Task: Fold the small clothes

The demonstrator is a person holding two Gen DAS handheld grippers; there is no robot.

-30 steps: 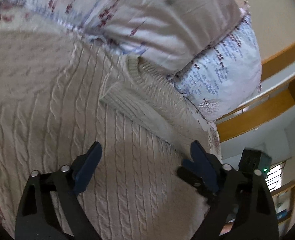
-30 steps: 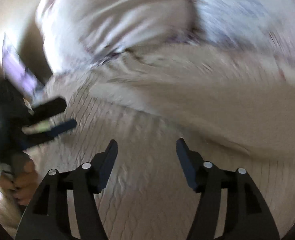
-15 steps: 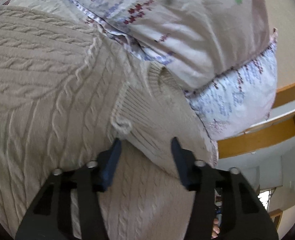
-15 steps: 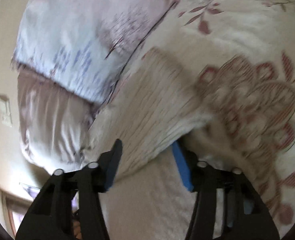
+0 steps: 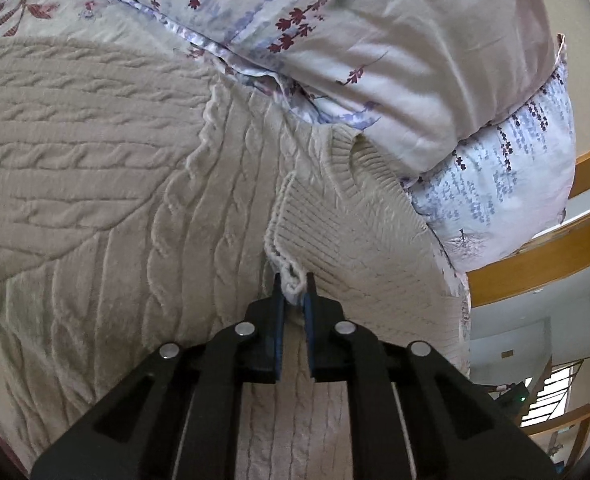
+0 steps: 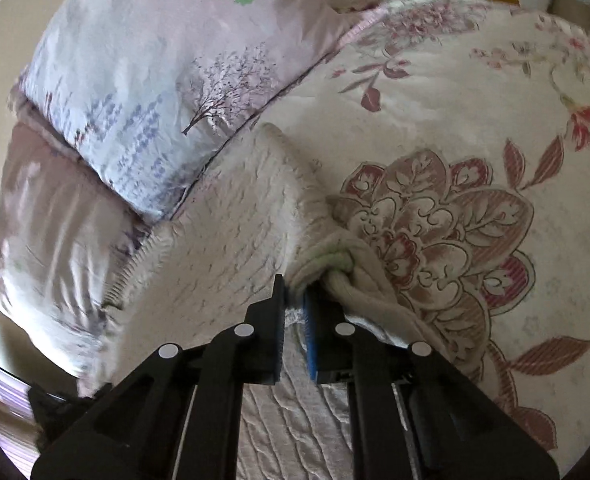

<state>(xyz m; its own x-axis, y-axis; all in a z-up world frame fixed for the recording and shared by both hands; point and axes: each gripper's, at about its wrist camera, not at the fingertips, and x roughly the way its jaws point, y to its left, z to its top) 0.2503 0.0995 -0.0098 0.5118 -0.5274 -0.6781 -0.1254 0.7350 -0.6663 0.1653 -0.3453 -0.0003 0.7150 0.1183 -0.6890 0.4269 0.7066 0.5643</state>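
A cream cable-knit sweater [image 5: 127, 208] lies spread on a bed, its ribbed collar [image 5: 347, 160] toward the pillows. My left gripper [image 5: 294, 292] is shut on the ribbed cuff [image 5: 295, 236] of a sleeve folded over the sweater's body. In the right wrist view the sweater [image 6: 231, 236] lies on a floral bedsheet [image 6: 475, 168]. My right gripper [image 6: 295, 292] is shut on a bunched edge of the sweater [image 6: 335, 268], lifted a little off the sheet.
Two floral pillows [image 5: 375, 40] lie just beyond the collar and also show in the right wrist view [image 6: 167, 80]. A wooden bed frame [image 5: 535, 256] and a room beyond are at the right. The bedsheet extends to the right of the sweater.
Both grippers were open above the sweater a second ago. Each has come down and closed: the left on the sleeve cuff, the right on the sweater's edge.
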